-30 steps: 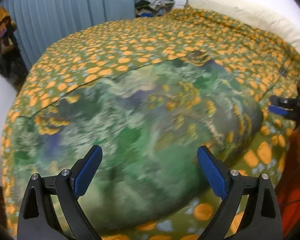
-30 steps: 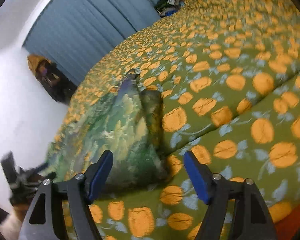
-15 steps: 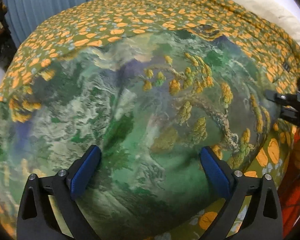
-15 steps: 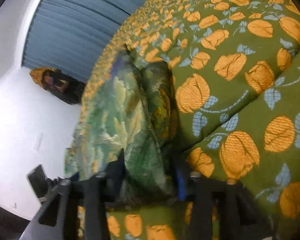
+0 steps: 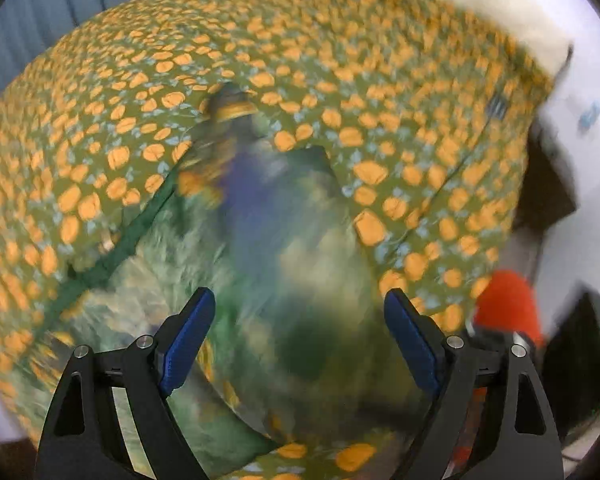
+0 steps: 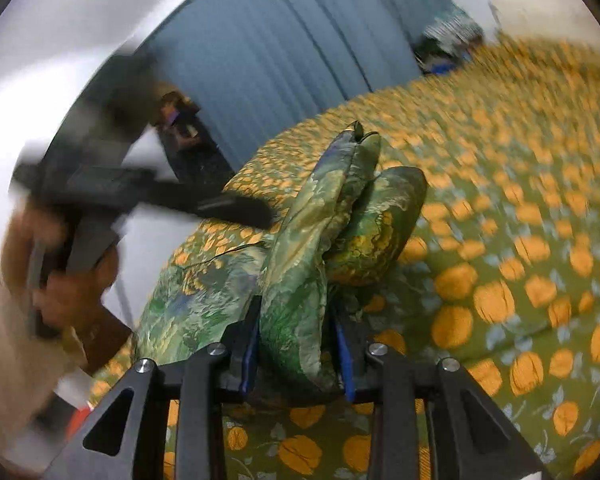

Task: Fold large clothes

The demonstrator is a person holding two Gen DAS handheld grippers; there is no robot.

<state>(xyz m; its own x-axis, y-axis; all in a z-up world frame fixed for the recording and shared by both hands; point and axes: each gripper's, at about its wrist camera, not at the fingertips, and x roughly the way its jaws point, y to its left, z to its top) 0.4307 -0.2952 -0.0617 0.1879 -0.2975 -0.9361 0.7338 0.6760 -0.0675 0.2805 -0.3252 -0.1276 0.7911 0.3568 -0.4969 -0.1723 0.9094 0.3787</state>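
A large green garment with a painted landscape print (image 5: pixel 284 240) lies on the bed, blurred in the left wrist view. My left gripper (image 5: pixel 298 296) hovers over it, tilted steeply down. Its jaws are wide and closing, and their blue pads touch no cloth. In the right wrist view my right gripper (image 6: pixel 296 312) is shut on a bunched fold of the garment (image 6: pixel 300 240). The fold stands up between the pads, lifted off the bedspread. The rest of the garment trails down to the left. A person's hand (image 6: pixel 72 280) holds the blurred left gripper at the left.
An olive bedspread with orange flowers (image 6: pixel 500 200) covers the whole bed. A cream pillow (image 5: pixel 480 0) lies at its head. Blue curtains (image 6: pixel 280 60) hang behind, with a pile of clothes (image 6: pixel 448 36) in the far corner. Something red (image 5: pixel 504 304) shows by the bed's right edge.
The right gripper closed on the garment's edge and lifted it, rolling as it rose. The left gripper swung up and across the garment, so the spread cloth now bunches toward the right.
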